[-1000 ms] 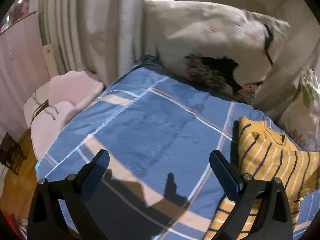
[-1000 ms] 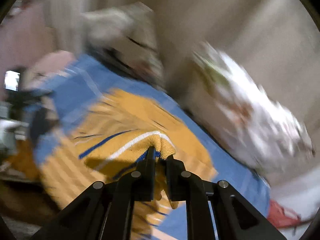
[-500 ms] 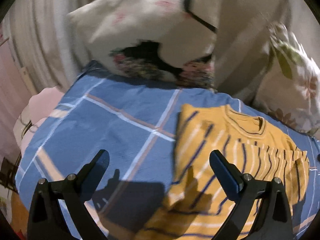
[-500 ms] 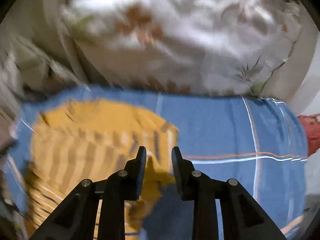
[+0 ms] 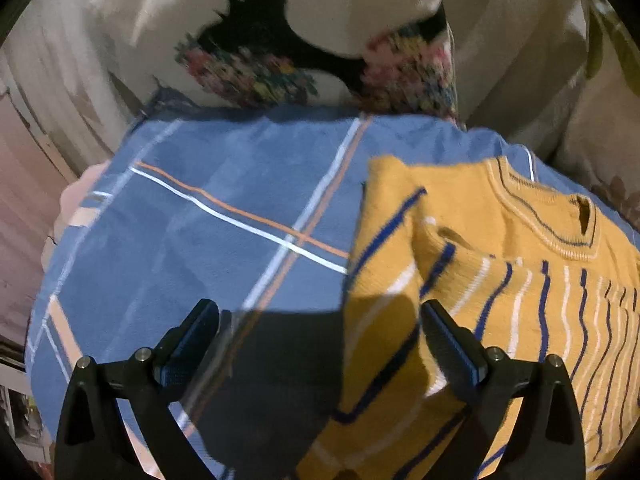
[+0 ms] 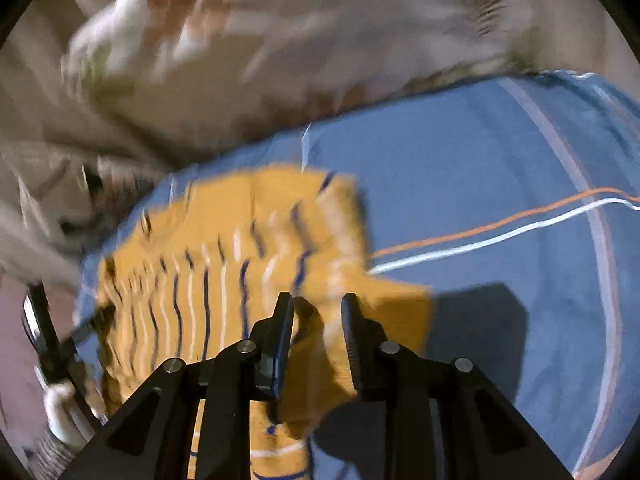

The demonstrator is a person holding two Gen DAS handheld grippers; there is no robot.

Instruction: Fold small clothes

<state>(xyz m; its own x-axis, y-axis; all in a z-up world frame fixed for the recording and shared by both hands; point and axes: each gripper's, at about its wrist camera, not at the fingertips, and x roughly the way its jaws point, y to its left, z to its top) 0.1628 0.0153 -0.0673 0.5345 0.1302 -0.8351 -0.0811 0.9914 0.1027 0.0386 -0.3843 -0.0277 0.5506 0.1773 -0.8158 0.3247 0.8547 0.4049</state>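
Observation:
A small yellow sweater (image 5: 500, 280) with blue and white stripes lies on the blue plaid bedsheet (image 5: 208, 248), its sleeve folded over the body. My left gripper (image 5: 320, 332) is wide open and empty, just above the sheet at the sweater's left edge; its right finger (image 5: 452, 340) hangs over the sweater. In the right wrist view the sweater (image 6: 224, 264) lies blurred ahead. My right gripper (image 6: 316, 320) is open a narrow gap, holding nothing, just over the sweater's near right part.
A floral pillow (image 5: 300, 40) leans at the head of the bed, and a pale patterned pillow (image 6: 300, 40) lies along the far side. Beige curtains (image 5: 52, 80) hang at the left. The sheet (image 6: 500, 200) stretches to the right of the sweater.
My right gripper let go of the sweater fold and opened slightly. My left gripper swung right, bringing the sweater under its right finger.

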